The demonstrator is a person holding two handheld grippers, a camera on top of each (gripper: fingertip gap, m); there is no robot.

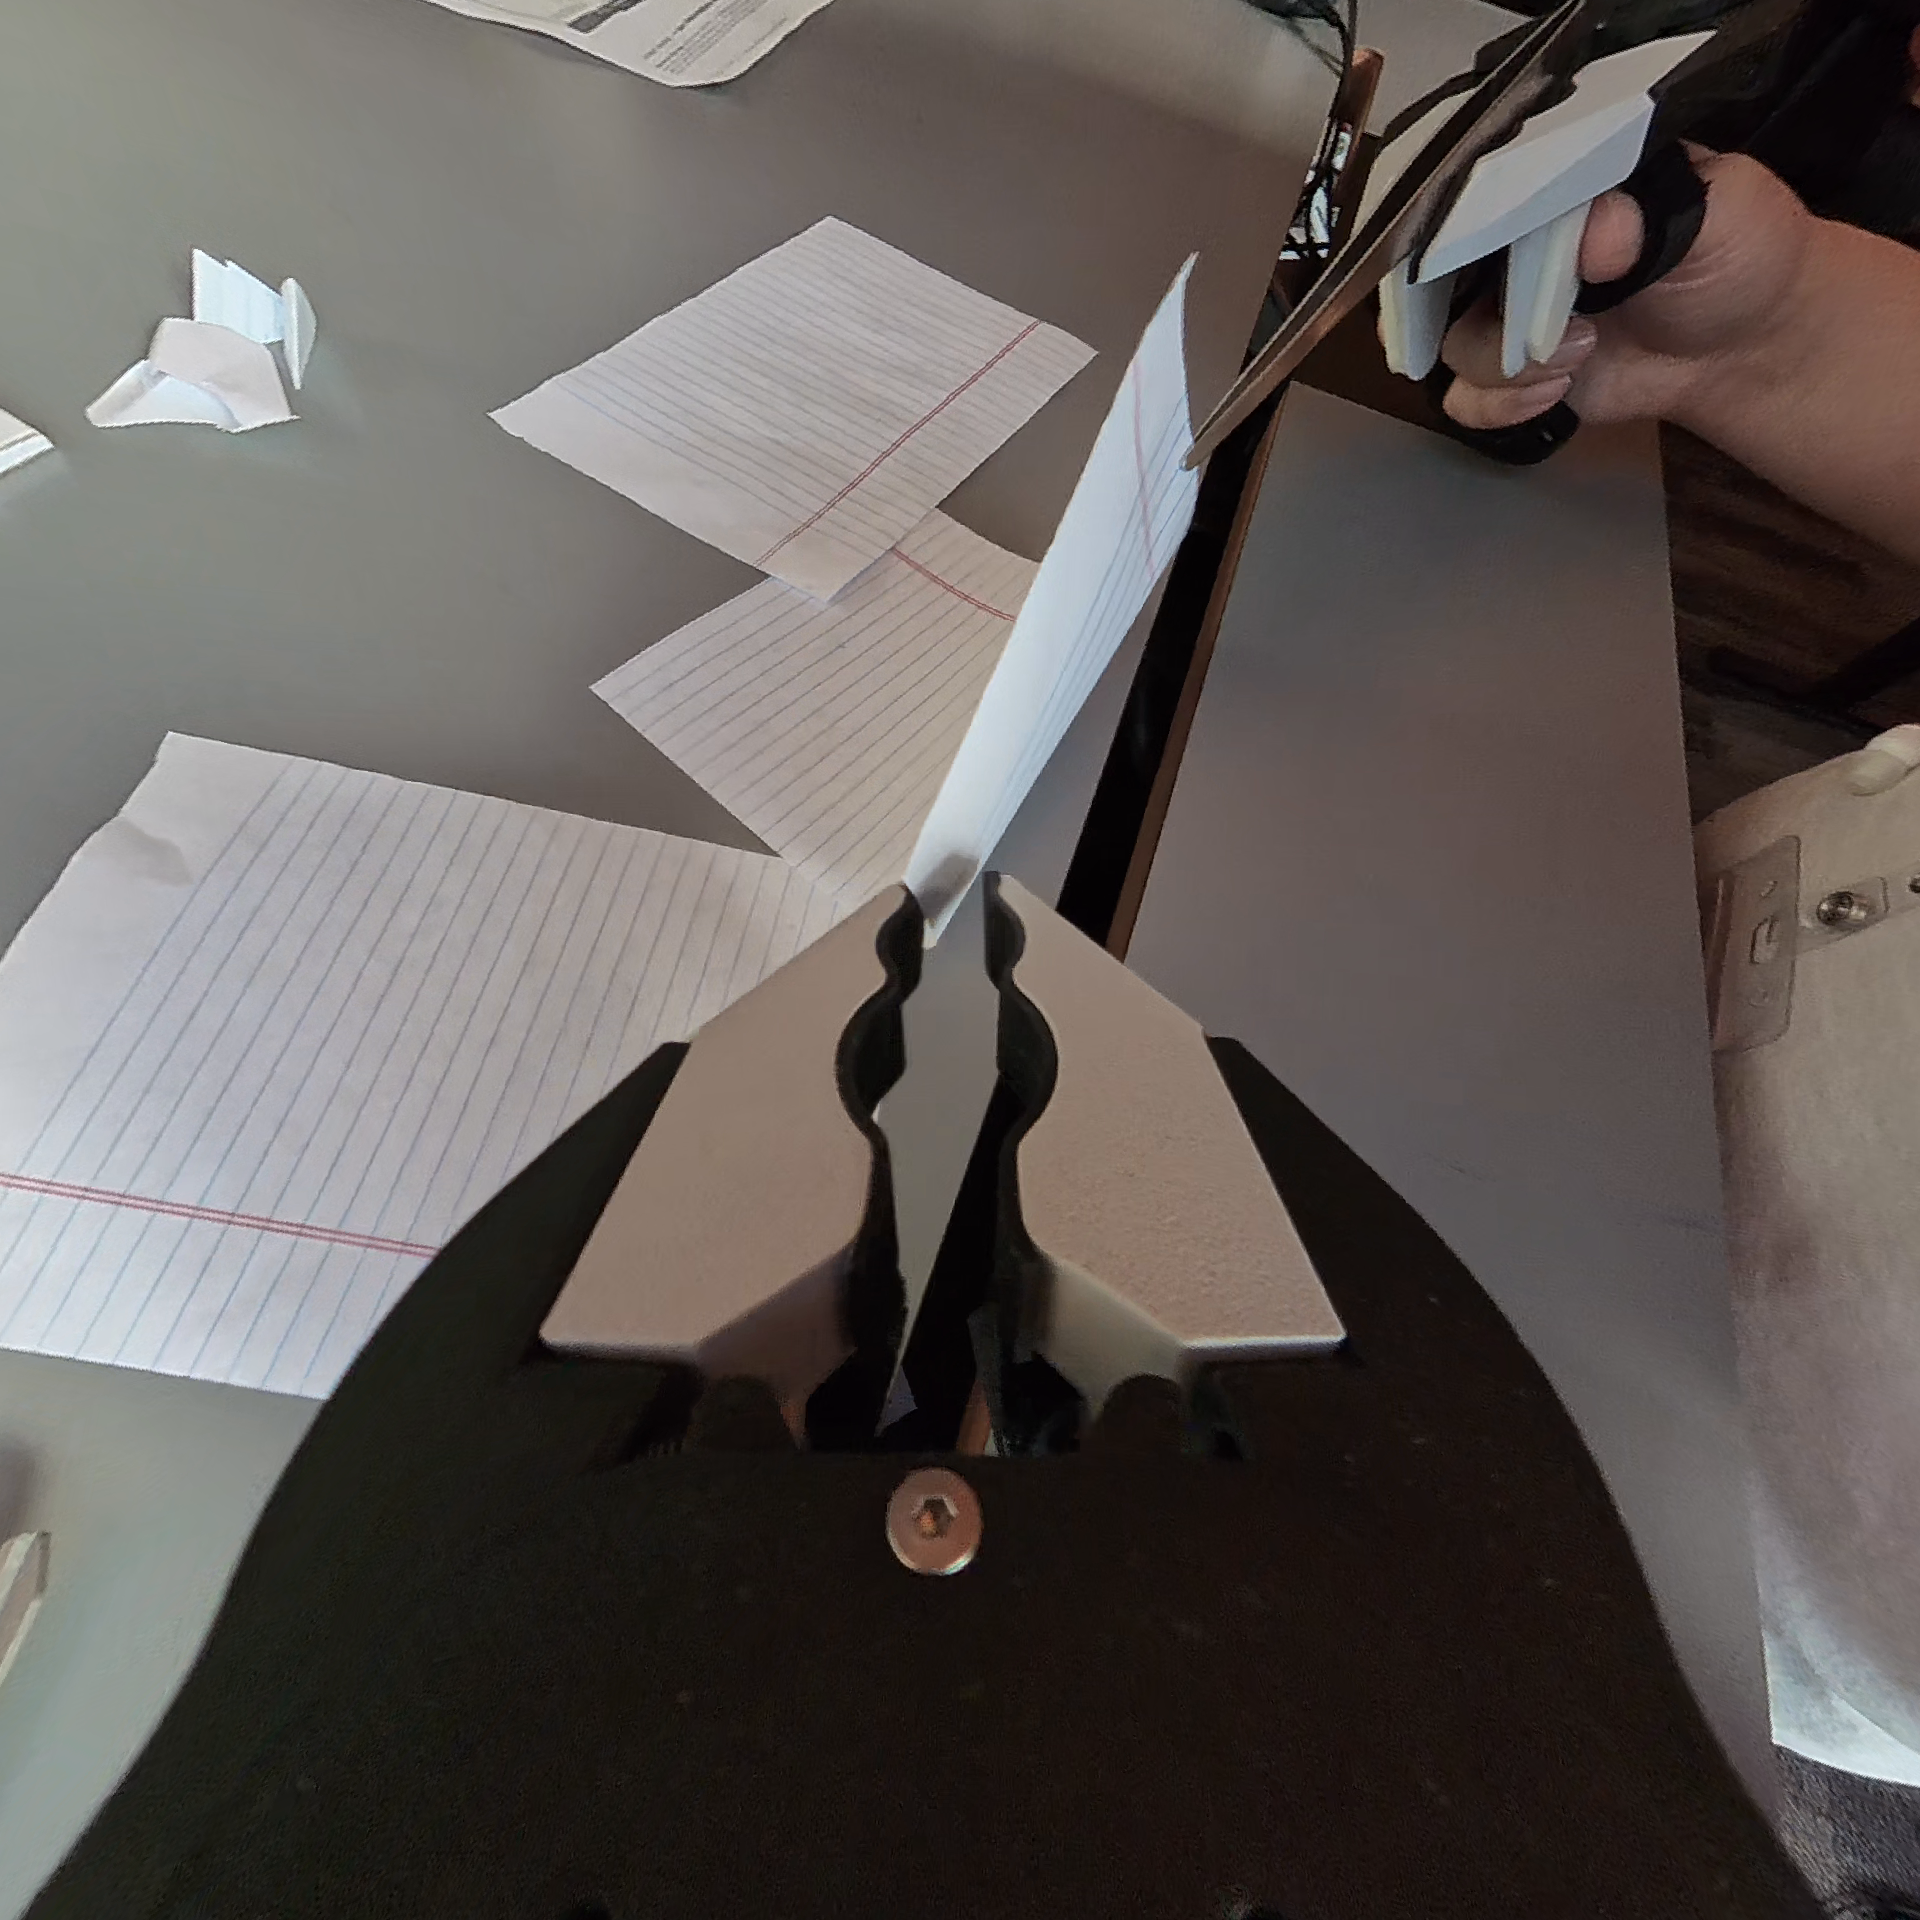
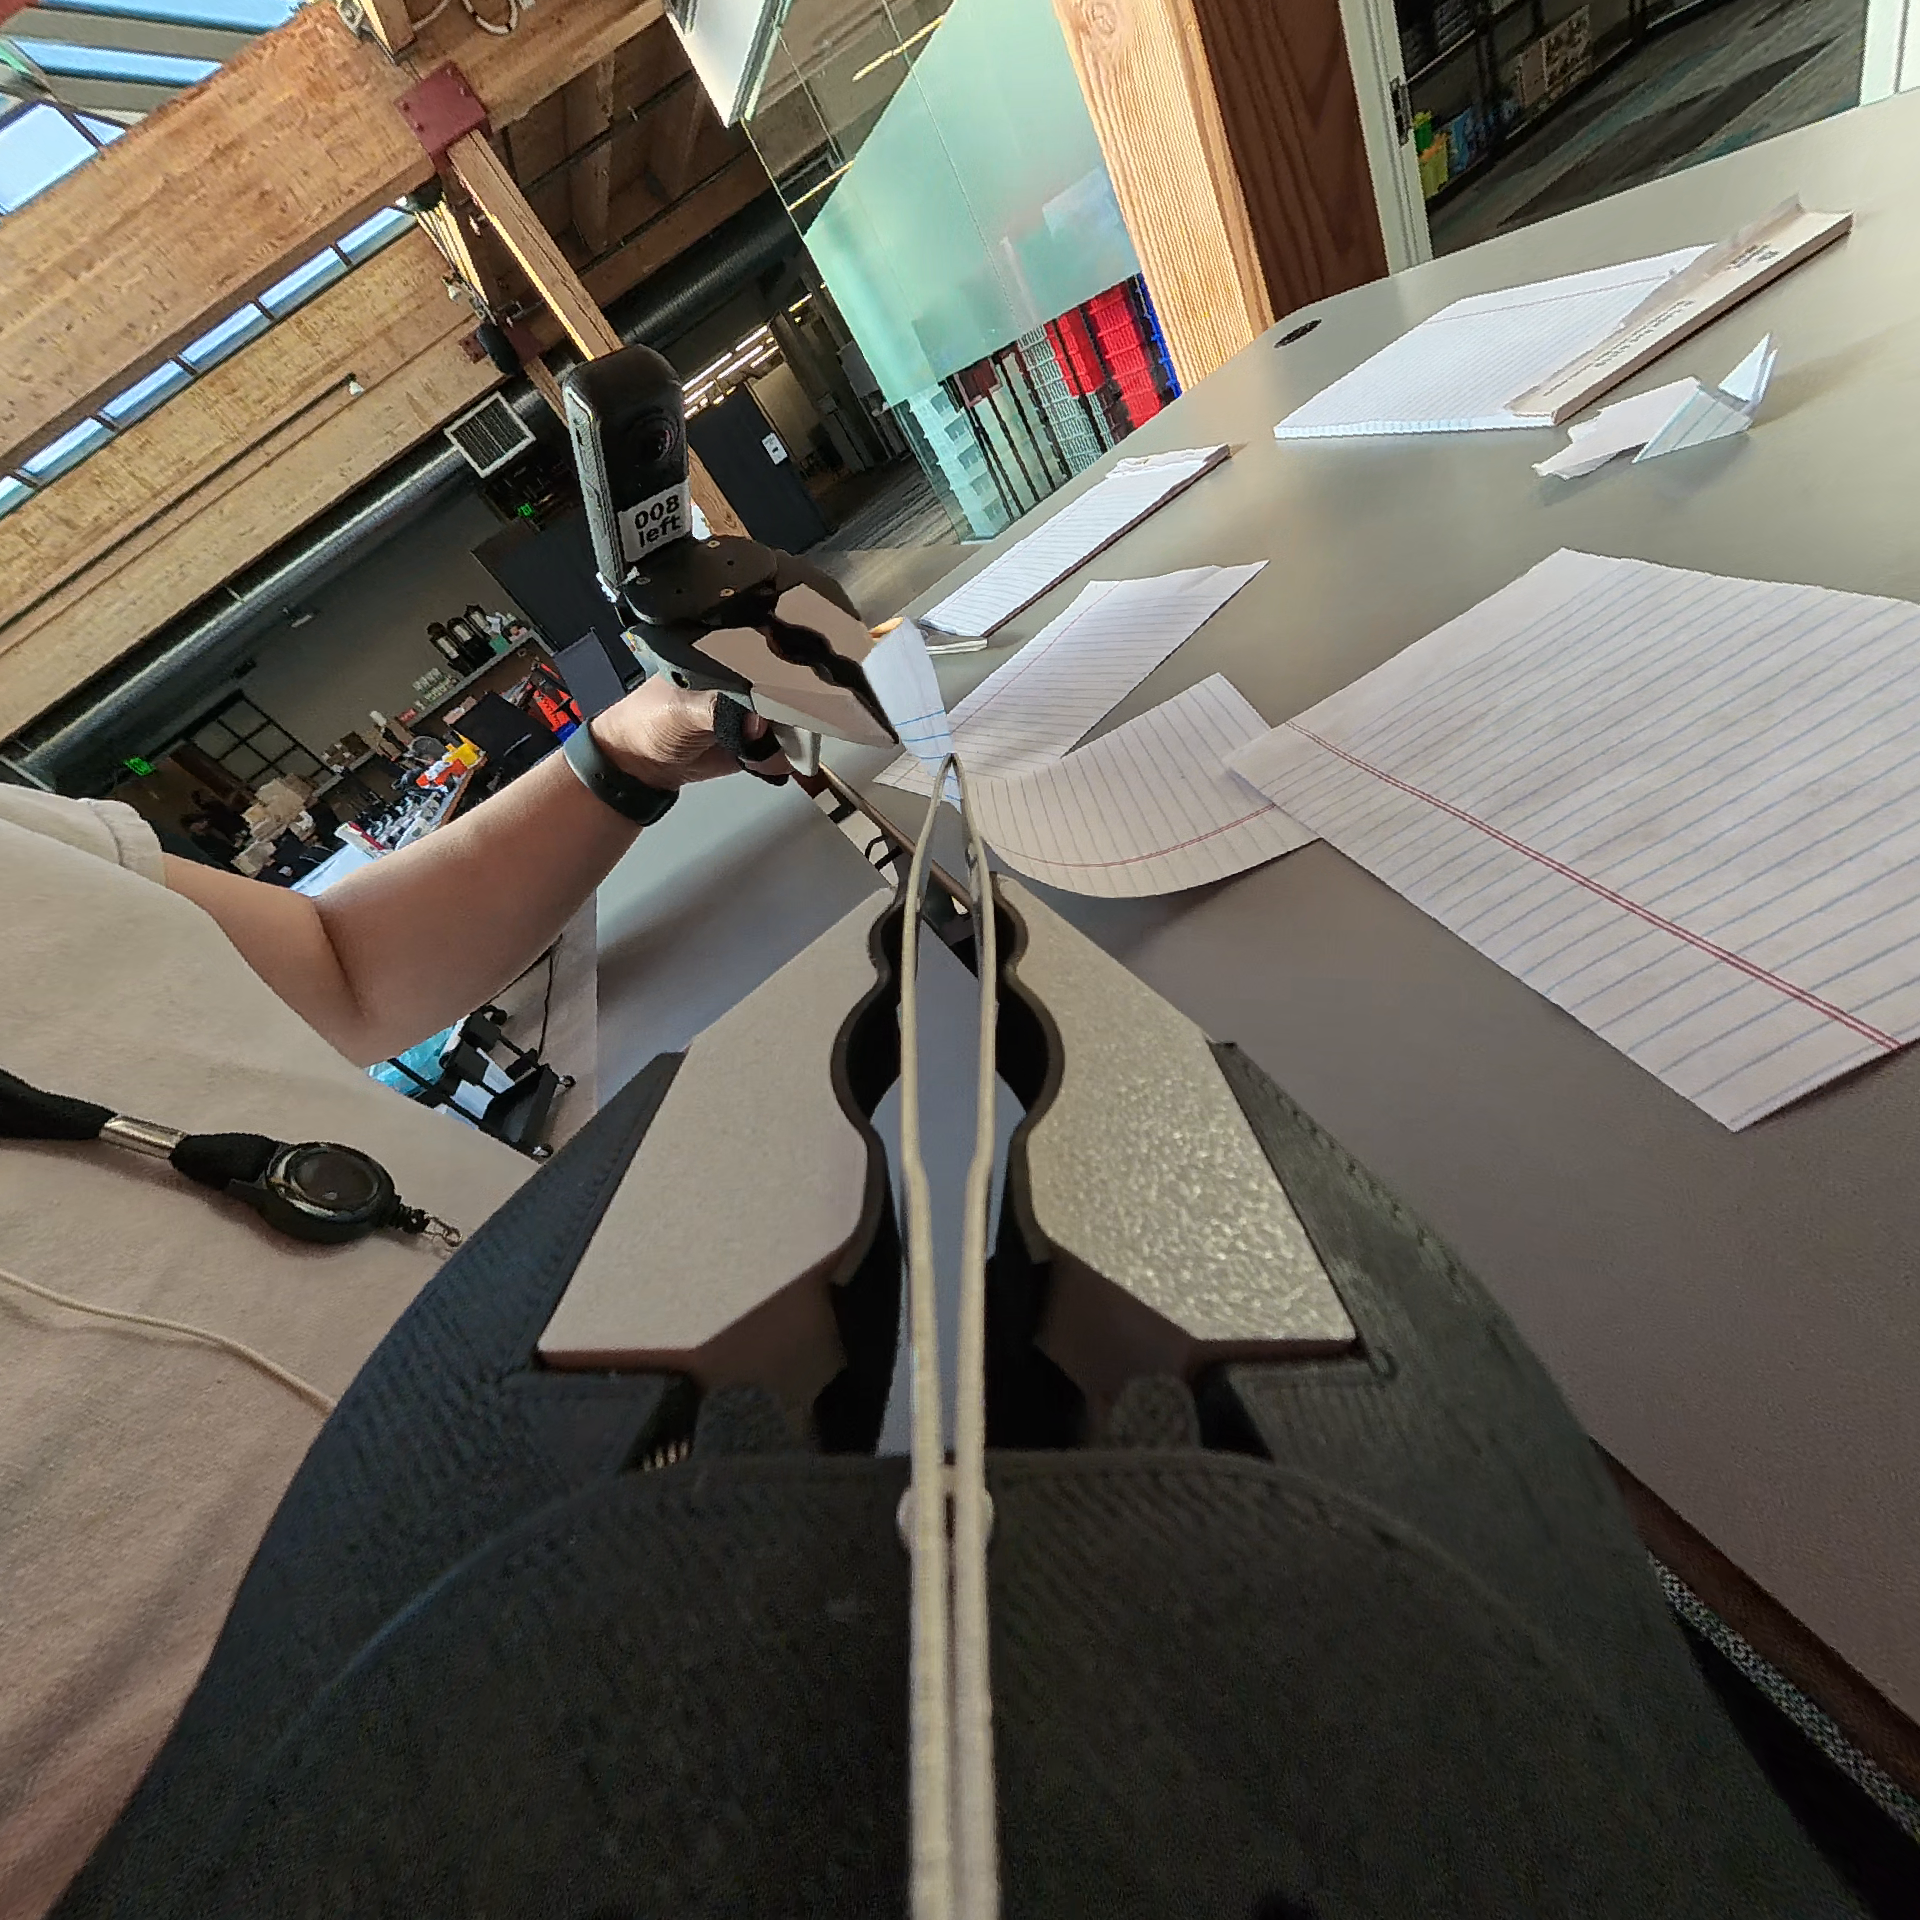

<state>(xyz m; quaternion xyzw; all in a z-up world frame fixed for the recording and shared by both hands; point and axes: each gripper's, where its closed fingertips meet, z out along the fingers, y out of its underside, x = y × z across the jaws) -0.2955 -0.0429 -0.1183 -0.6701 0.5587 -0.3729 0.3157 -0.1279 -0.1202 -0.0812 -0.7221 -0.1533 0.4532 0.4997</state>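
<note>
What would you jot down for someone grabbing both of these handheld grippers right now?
Left gripper: shut on a lined paper strip, held upright above the grey table.
Right gripper: carries scissors, blades slightly apart, tips at the strip's far edge.
Lined sheets and folded scraps lie on the table.
Done: strip and blades brought together. No cut visible in the held strip.

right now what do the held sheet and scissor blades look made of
Held sheet: thin ruled paper, matte white with blue lines and a red margin, standing stiffly from the left gripper.
Scissor blades: likely steel, dark and glossy with a bright edge.
</note>
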